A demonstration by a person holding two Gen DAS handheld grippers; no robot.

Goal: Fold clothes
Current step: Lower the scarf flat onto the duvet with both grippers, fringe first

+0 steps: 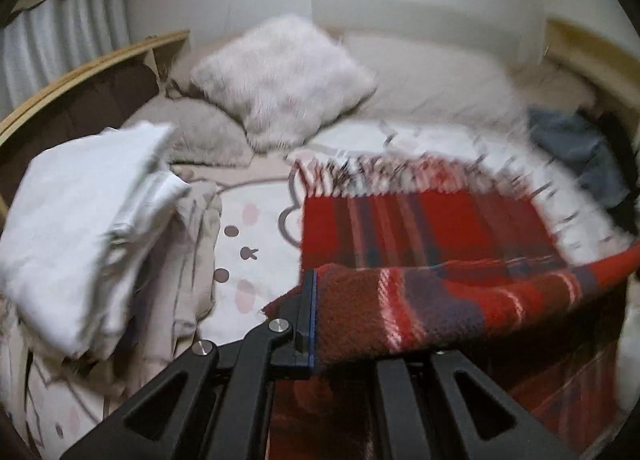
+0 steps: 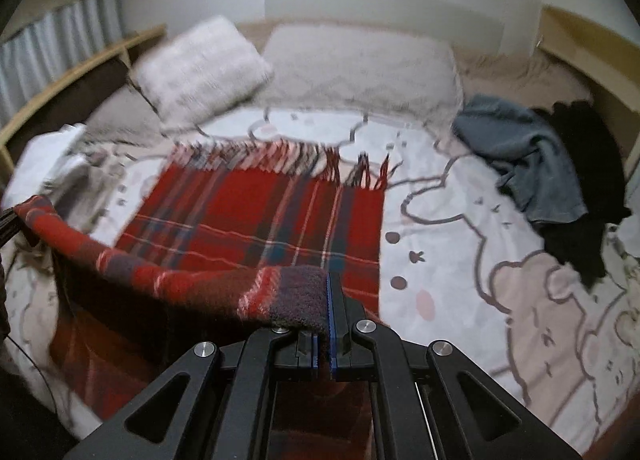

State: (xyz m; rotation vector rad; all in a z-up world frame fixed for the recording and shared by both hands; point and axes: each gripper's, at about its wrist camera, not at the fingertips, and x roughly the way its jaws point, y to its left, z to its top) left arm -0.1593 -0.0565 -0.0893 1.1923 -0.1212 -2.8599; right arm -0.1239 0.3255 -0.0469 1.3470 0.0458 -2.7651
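Observation:
A red plaid scarf (image 1: 424, 227) with a fringed far end lies on the bed; it also shows in the right wrist view (image 2: 256, 211). Its near edge is lifted and stretched between both grippers. My left gripper (image 1: 316, 320) is shut on the scarf's left corner; only its left finger shows, the cloth hides the other. My right gripper (image 2: 326, 312) is shut on the scarf's right corner, its jaws pressed together on the cloth. The near part of the scarf hangs below the grippers.
A stack of folded white clothes (image 1: 84, 219) sits at the left. A grey garment (image 2: 520, 159) and a black garment (image 2: 584, 179) lie at the right. Pillows (image 2: 200, 67) rest at the head of the bed. A printed bedspread (image 2: 460, 260) covers the mattress.

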